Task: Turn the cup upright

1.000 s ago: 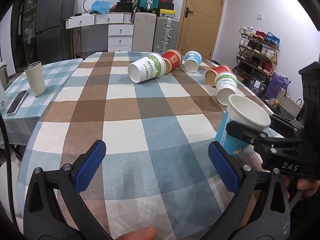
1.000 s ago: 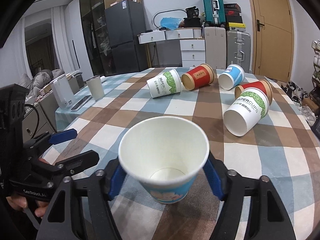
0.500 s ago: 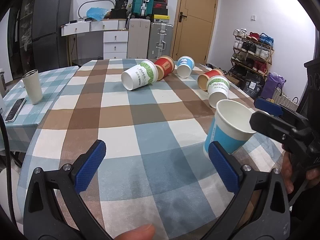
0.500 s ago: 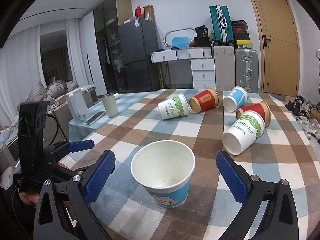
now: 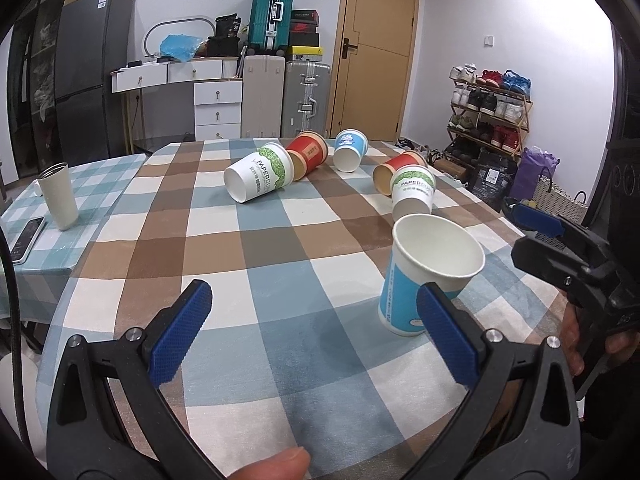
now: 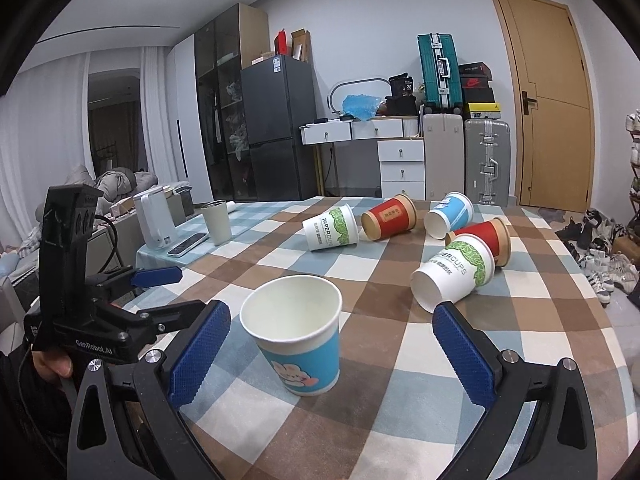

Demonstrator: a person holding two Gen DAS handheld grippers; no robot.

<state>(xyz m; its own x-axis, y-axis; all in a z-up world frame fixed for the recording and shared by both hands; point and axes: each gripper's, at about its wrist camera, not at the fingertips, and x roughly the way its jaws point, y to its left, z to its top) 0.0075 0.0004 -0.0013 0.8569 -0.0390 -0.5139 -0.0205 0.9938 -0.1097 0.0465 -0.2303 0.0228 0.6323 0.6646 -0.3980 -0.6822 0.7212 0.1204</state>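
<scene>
A blue paper cup stands upright on the checked tablecloth, mouth up; it also shows in the left wrist view. My right gripper is open and empty, pulled back, with the cup standing free between and ahead of its pads. My left gripper is open and empty over the table's near edge, left of the cup. Several other paper cups lie on their sides farther back: a white-green one, a red one, a blue one, another white-green one and another red one.
A white tumbler and a phone sit on a side table at left. A white kettle stands there too. A shoe rack and bags are off the table's right side.
My right gripper opened, let go of the blue cup and drew back. The cup now stands upright by itself on the table. My left gripper stayed open.
</scene>
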